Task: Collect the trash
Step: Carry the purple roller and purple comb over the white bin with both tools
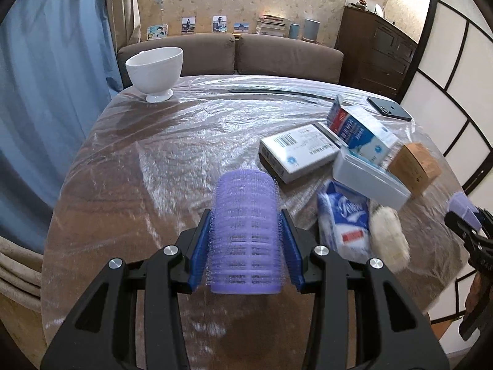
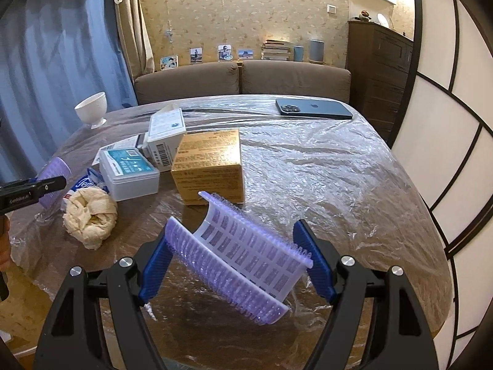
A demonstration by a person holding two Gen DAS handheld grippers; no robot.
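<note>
A: Two grippers over the plastic-covered round table (image 2: 323, 166), and both carry something. Far left, at about ten o'clock, a white footed bowl (image 1: 155, 69) stands alone near the rim.

B: Moving right, the left gripper (image 1: 245, 239) is clamped tight on a purple hair roller (image 1: 245, 231), blue pads pressing both its sides, the roller lying along the fingers and lifted clear of the table.

A: The pile of trash sits at about two o'clock from that roller. A white barcode box (image 1: 297, 151) lies flat, with a blue-and-white carton (image 1: 362, 131) leaning across it.

B: A white lidded plastic case (image 2: 131, 169) lies just in front of those, touching the gold cardboard box (image 2: 209, 166) on its right.

A: Nearer the camera, a blue tissue pack (image 1: 345, 219) lies beside a crumpled cream paper wad (image 2: 91, 215), the two touching.

B: Right gripper (image 2: 237, 254) next: jaws about half spread, a curved purple-and-white half shell of a roller (image 2: 243, 256) spanning them, its left edge on the left pad, its right end against the right pad. It hangs above the table, tilted.

A: Far right, at one o'clock, a dark smartphone (image 2: 314, 108) lies face down, well apart from the pile.
</note>
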